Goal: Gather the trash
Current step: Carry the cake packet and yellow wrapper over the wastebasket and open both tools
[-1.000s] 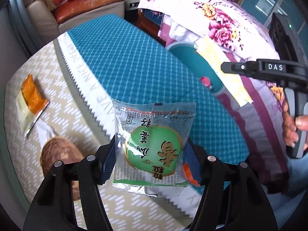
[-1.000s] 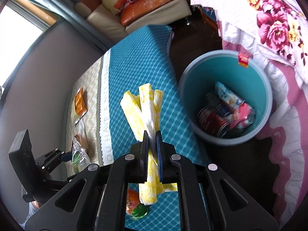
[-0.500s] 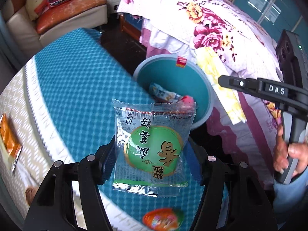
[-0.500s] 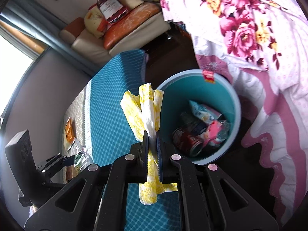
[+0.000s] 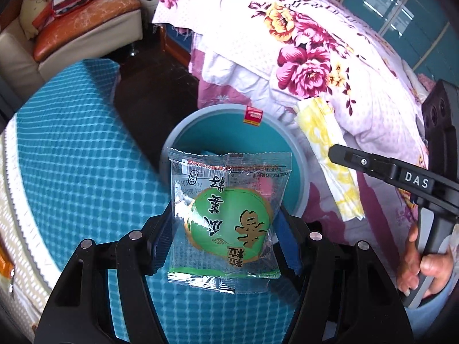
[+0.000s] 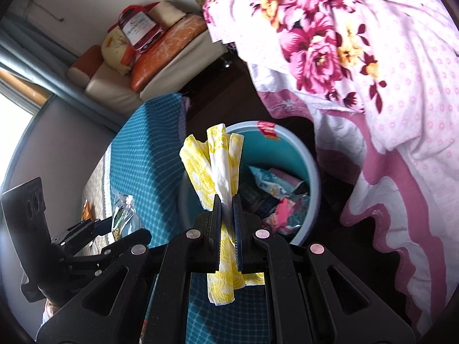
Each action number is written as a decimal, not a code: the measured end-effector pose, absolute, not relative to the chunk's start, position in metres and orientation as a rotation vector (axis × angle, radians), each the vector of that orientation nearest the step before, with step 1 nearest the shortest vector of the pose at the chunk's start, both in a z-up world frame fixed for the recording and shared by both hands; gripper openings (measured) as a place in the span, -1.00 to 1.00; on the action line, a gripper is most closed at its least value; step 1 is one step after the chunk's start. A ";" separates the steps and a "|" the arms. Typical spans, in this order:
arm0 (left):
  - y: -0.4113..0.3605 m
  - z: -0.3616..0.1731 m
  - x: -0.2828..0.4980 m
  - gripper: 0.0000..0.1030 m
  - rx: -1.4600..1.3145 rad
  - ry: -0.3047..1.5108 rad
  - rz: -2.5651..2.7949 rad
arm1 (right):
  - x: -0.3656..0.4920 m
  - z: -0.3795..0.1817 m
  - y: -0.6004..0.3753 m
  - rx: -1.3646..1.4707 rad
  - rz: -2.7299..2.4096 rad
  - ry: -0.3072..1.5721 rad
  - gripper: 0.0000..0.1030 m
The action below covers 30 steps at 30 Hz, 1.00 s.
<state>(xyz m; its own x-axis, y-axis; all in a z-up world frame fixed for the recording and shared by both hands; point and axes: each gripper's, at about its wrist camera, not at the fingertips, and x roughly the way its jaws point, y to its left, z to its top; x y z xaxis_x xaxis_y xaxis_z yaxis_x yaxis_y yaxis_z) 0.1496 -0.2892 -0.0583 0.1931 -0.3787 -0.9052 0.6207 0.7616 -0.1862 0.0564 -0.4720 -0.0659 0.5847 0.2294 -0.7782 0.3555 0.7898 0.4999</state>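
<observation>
Drop step: left gripper (image 5: 226, 229) grasping snack wrapper (image 5: 226, 220), right gripper (image 6: 226, 209) clenched on yellow napkin (image 6: 213, 160); centre both over teal bin (image 6: 311, 172) before releasing, else they land on the blue mat (image 5: 80, 154).

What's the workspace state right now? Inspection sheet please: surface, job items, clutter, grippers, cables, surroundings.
Surface: teal checked cloth with a beige patterned border.
Job's things: green snack packet, yellow patterned napkin, teal bin on the dark floor, already holding wrappers and a can.
Clutter: orange wrapper at the cloth's edge.
Grippers: left gripper clamps the snack packet by its sides; right gripper shut on the napkin; both near the bin.
Cables: nothing seen.
Surroundings: floral bedspread, sofa with an orange cushion and a bag.
</observation>
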 end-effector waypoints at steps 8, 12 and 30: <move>-0.307 -0.073 0.162 0.45 0.239 1.200 -0.705 | 0.065 -0.073 -0.484 0.690 -0.098 0.974 -0.83; -0.303 -0.071 0.164 0.78 0.238 1.171 -0.664 | 0.068 -0.076 -0.482 0.689 -0.098 0.982 -0.82; -0.271 -0.077 0.150 0.80 0.217 1.194 -0.627 | 0.080 -0.081 -0.462 0.667 -0.116 1.017 -0.71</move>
<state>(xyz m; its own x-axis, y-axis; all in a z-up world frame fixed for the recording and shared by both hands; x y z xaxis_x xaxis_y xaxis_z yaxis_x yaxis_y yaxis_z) 0.1499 -0.2712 -0.0773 0.2230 -0.3390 -0.9140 0.5600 0.8120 -0.1645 0.0802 -0.4618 -0.0811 0.5386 0.2099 -0.8160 0.3883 0.7977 0.4614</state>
